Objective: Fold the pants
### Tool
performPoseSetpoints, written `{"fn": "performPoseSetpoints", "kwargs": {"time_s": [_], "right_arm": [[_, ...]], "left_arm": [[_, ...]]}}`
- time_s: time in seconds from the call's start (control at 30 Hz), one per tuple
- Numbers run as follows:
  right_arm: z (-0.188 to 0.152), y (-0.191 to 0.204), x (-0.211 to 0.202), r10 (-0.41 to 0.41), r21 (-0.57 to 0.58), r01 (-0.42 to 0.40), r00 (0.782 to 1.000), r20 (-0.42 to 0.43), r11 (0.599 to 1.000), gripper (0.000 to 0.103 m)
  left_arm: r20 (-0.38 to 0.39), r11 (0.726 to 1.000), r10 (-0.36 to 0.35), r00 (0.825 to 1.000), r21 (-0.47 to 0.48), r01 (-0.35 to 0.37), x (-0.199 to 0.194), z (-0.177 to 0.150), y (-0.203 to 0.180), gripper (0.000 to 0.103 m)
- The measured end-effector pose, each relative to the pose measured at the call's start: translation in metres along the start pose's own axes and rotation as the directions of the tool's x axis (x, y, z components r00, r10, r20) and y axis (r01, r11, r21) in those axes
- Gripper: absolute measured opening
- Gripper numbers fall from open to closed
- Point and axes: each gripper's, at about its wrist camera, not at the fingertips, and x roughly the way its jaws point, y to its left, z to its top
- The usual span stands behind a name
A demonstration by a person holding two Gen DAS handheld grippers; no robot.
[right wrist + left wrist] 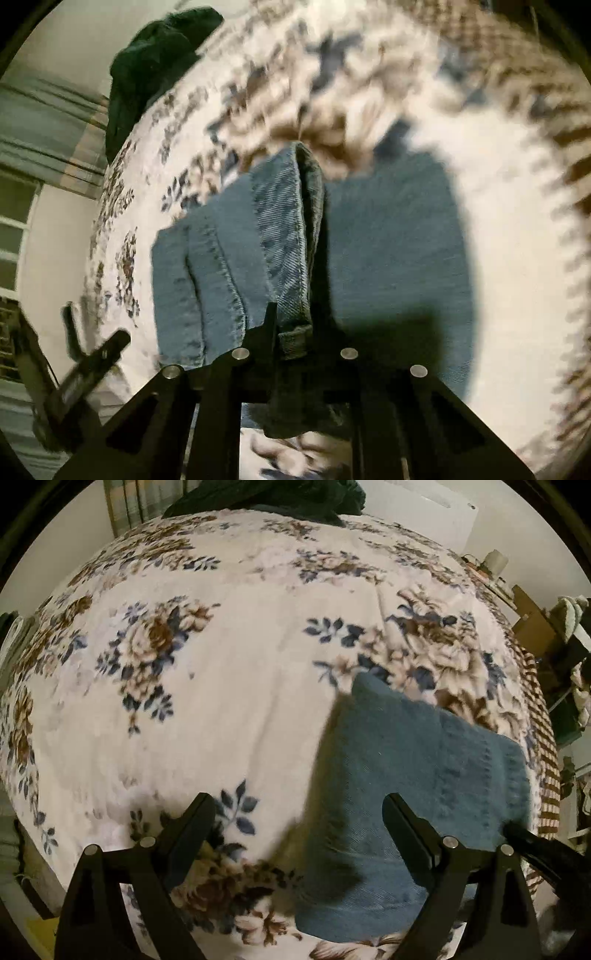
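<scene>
The pants are blue jeans (399, 775), lying folded on a floral bed cover (229, 686) at the right of the left wrist view. My left gripper (299, 805) is open and empty, its right finger over the jeans' near left part. In the right wrist view my right gripper (301, 314) is shut on a raised fold of the jeans (291, 229), lifting it above the flat denim layer (399, 258). The other gripper (96, 354) shows at the lower left of that view. The right wrist view is blurred.
A dark green garment (280, 498) lies at the far end of the bed. A striped brown blanket (543, 738) hangs at the bed's right edge. Shelves with clutter (554, 627) stand to the right. A window (14, 221) is beyond the bed.
</scene>
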Motion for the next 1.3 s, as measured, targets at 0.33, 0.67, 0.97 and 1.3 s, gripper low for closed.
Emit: {"fn": "performPoseSetpoints", "kwargs": {"time_s": [0.33, 0.67, 0.97, 1.3], "right_arm": [[-0.010, -0.117, -0.095, -0.195, 0.166, 0.183, 0.979, 0.058, 0.969, 0.016], [0.014, -0.165, -0.067, -0.040, 0.214, 0.033, 0.999, 0.026, 0.976, 0.092], [0.040, -0.176, -0.039, 0.011, 0.285, -0.023, 0.999, 0.043, 0.958, 0.023], [0.044, -0.181, -0.052, -0.060, 0.270, 0.052, 0.998, 0.021, 0.961, 0.015]], "left_arm": [[-0.050, 0.990, -0.128, 0.990, 0.047, 0.130, 0.023, 0.010, -0.055, 0.092], [-0.158, 0.970, -0.207, 0.966, 0.098, 0.224, 0.085, 0.039, -0.107, 0.092], [-0.210, 0.926, -0.360, 0.909, 0.039, 0.376, 0.129, 0.060, -0.106, 0.036], [-0.217, 0.931, -0.347, 0.913, 0.042, 0.363, 0.115, 0.061, -0.101, 0.046]]}}
